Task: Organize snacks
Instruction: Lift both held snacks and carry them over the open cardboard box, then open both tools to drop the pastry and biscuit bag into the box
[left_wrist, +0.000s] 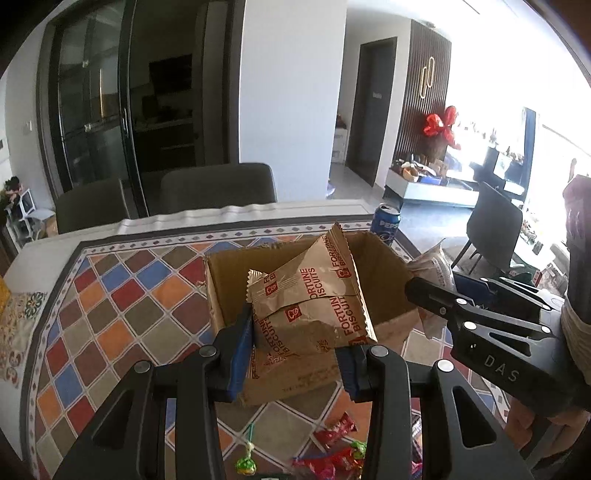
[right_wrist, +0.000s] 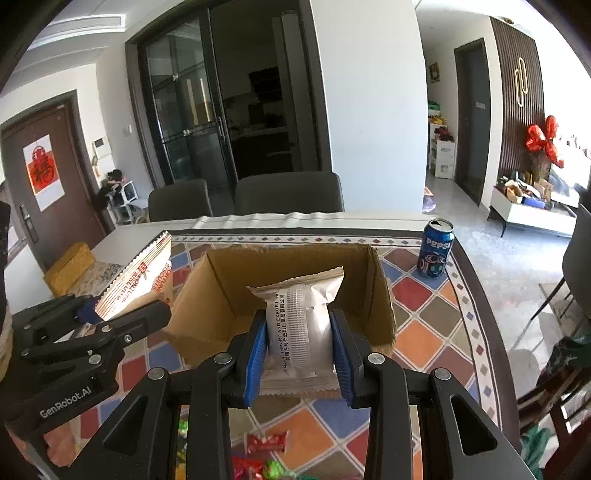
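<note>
Our left gripper (left_wrist: 295, 354) clamps brown Fortune Biscuits packets (left_wrist: 310, 295), our right gripper (right_wrist: 299, 354) a silver foil packet (right_wrist: 301, 325), both over the open cardboard box (right_wrist: 380, 295) (wall close): crowding could snag them.

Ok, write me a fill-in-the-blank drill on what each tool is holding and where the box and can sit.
1. The left tool is shut on brown packets printed "Fortune ____".
2. The right tool grips a ____-coloured packet, printed back facing the camera.
3. Both tools hold their snacks in front of an open ____ box.
4. The blue can beyond the box reads ____.

Missing words: Biscuits; silver; cardboard; Pepsi
</note>
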